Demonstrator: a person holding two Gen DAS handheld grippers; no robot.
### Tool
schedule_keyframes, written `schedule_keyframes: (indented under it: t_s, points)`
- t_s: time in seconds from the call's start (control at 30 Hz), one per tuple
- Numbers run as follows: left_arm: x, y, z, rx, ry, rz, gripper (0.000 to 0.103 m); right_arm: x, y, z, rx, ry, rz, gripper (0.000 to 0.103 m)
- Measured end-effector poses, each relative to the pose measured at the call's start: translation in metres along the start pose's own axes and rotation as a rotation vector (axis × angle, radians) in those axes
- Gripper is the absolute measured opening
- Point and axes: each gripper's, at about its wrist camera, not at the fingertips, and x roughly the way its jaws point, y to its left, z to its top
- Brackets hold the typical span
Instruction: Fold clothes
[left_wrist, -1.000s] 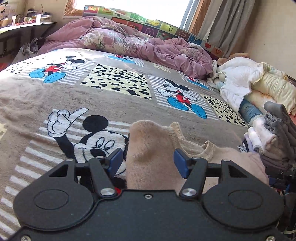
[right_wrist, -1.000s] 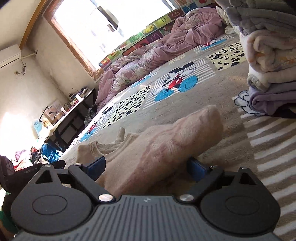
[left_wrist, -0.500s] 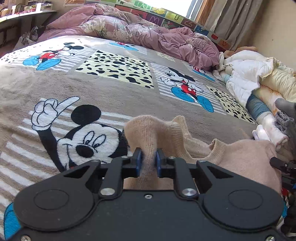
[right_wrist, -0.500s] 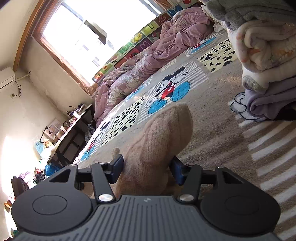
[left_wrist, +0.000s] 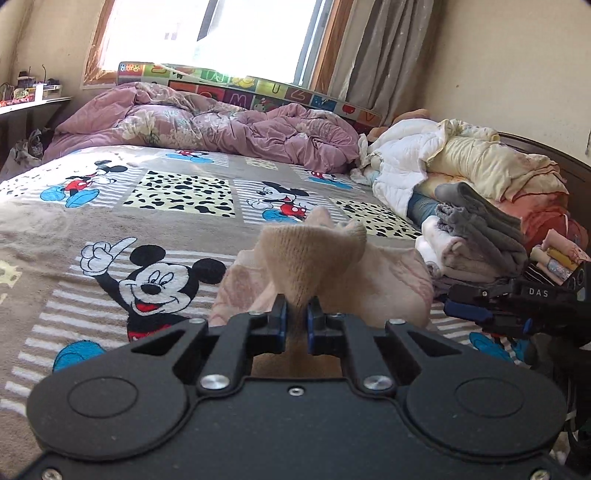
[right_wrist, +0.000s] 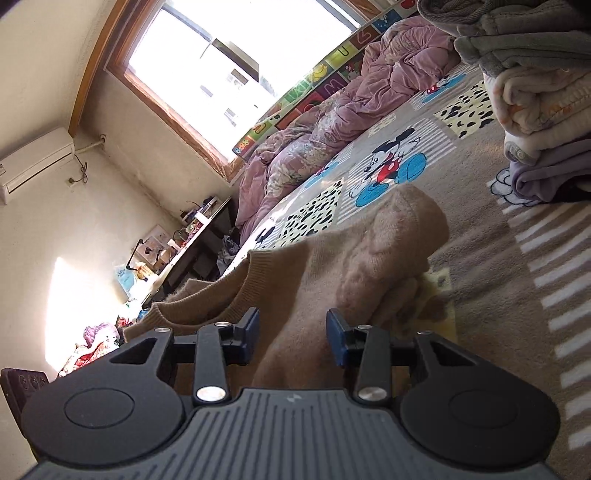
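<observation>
A beige knit sweater lies on the Mickey Mouse blanket on the bed. My left gripper is shut on a bunched fold of the sweater and holds it lifted above the blanket. In the right wrist view the sweater with its ribbed collar runs between the blue pads of my right gripper. Those jaws stand partly apart around the thick fabric, and I cannot tell whether they pinch it. The right gripper also shows in the left wrist view at the right.
A stack of folded clothes stands at the right of the bed, close to the sweater; it shows in the right wrist view too. A crumpled purple duvet lies by the window. White and yellow bedding is piled at the far right.
My left gripper closed on the sweater fold and lifted it. My right gripper's jaws narrowed around the other end, and the sweater has risen off the blanket.
</observation>
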Motion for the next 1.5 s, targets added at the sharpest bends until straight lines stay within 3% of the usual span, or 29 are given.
schedule_keyframes:
  t_s: [0.1, 0.17, 0.2, 0.23, 0.33, 0.43, 0.47, 0.57, 0.6, 0.7, 0.97, 1.17, 1.23, 1.27, 1.3, 1.37, 1.43, 1.5]
  points:
    - [-0.036, -0.006, -0.032, 0.029, 0.013, 0.007, 0.007, -0.022, 0.007, -0.018, 0.023, 0.005, 0.016, 0.044]
    - [-0.055, 0.000, -0.055, -0.030, 0.025, 0.020, 0.007, -0.038, 0.007, -0.032, 0.058, 0.004, 0.026, 0.055]
    - [-0.064, 0.003, -0.066, -0.059, 0.031, 0.026, 0.007, -0.047, 0.008, -0.038, 0.075, 0.004, 0.036, 0.056]
    - [-0.073, 0.007, -0.077, -0.098, 0.038, 0.035, 0.007, -0.056, 0.008, -0.045, 0.091, 0.004, 0.046, 0.057]
    - [-0.099, 0.021, -0.109, -0.288, 0.061, 0.108, 0.007, -0.084, 0.010, -0.068, 0.136, -0.012, 0.053, 0.080]
    - [-0.128, 0.030, -0.128, -0.469, 0.041, 0.114, 0.007, -0.110, 0.008, -0.092, 0.166, -0.018, 0.057, 0.085]
    - [-0.136, 0.032, -0.128, -0.514, 0.026, 0.090, 0.010, -0.120, 0.005, -0.101, 0.181, -0.021, 0.047, 0.088]
    - [-0.154, 0.032, -0.126, -0.610, -0.015, 0.023, 0.054, -0.134, -0.009, -0.120, 0.220, -0.037, 0.010, 0.093]
    - [-0.157, 0.029, -0.124, -0.606, -0.023, 0.033, 0.057, -0.136, -0.017, -0.124, 0.249, -0.046, -0.009, 0.093]
    - [-0.153, 0.024, -0.126, -0.606, 0.000, 0.063, 0.062, -0.138, -0.040, -0.129, 0.318, -0.074, -0.070, 0.093]
    - [-0.107, 0.038, -0.176, -0.835, 0.135, 0.101, 0.063, -0.099, -0.081, -0.102, 0.359, -0.097, -0.162, 0.093]
    - [-0.095, 0.044, -0.189, -0.871, 0.105, 0.082, 0.063, -0.058, -0.085, -0.084, 0.319, -0.072, -0.165, 0.093]
    - [-0.092, 0.043, -0.187, -0.849, 0.095, 0.076, 0.063, -0.043, -0.082, -0.080, 0.311, -0.055, -0.141, 0.087]
    - [-0.091, 0.042, -0.187, -0.837, 0.090, 0.073, 0.062, -0.036, -0.082, -0.079, 0.311, -0.045, -0.125, 0.074]
    - [-0.089, 0.042, -0.186, -0.826, 0.085, 0.070, 0.056, -0.028, -0.083, -0.079, 0.321, -0.031, -0.121, 0.069]
    - [-0.086, 0.041, -0.184, -0.804, 0.075, 0.065, 0.032, -0.019, -0.082, -0.082, 0.325, -0.020, -0.130, 0.048]
    - [-0.083, 0.040, -0.183, -0.782, 0.065, 0.059, 0.027, -0.019, -0.077, -0.085, 0.320, -0.024, -0.121, 0.031]
    - [-0.082, 0.039, -0.181, -0.763, 0.049, 0.044, 0.021, -0.025, -0.068, -0.088, 0.310, -0.036, -0.099, 0.022]
